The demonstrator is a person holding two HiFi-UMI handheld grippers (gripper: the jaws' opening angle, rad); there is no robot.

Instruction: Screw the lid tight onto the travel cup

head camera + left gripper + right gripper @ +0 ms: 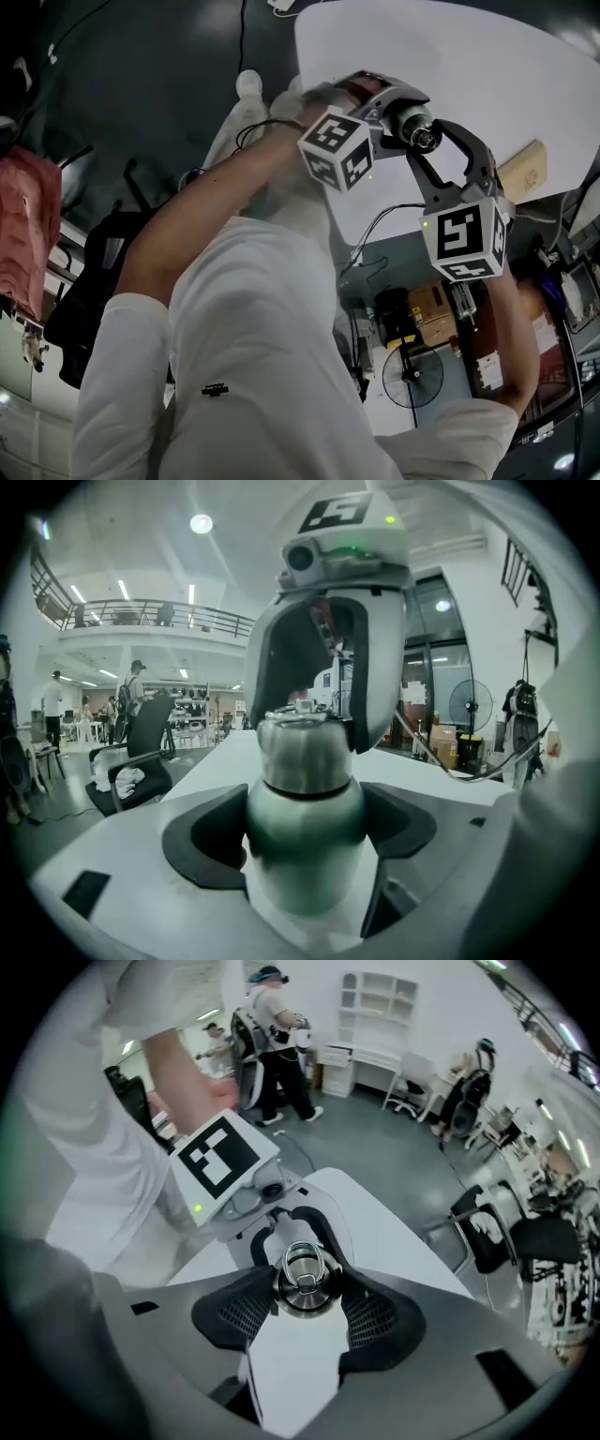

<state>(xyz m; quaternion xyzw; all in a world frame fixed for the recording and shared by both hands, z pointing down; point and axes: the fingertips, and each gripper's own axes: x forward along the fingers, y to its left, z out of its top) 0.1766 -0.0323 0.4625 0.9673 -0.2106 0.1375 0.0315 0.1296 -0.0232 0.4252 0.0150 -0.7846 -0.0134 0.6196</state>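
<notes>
A steel travel cup (305, 841) with a greenish body is held up over the white table (487, 75). My left gripper (305, 855) is shut on the cup's body, a pad pressed on each side. The steel lid (302, 1281), which has a ring handle on top, sits on the cup's neck. From the lid end, my right gripper (302, 1299) has both ribbed pads against the lid's rim. In the head view the cup (405, 117) lies between the left gripper (380, 108) and the right gripper (433, 136). How far the lid is threaded on is not visible.
A wooden block (523, 171) lies on the table near its edge. A fan (412, 375) and boxes stand on the floor beside the table. Office chairs (534, 1241) and walking people (272, 1035) are farther off in the hall.
</notes>
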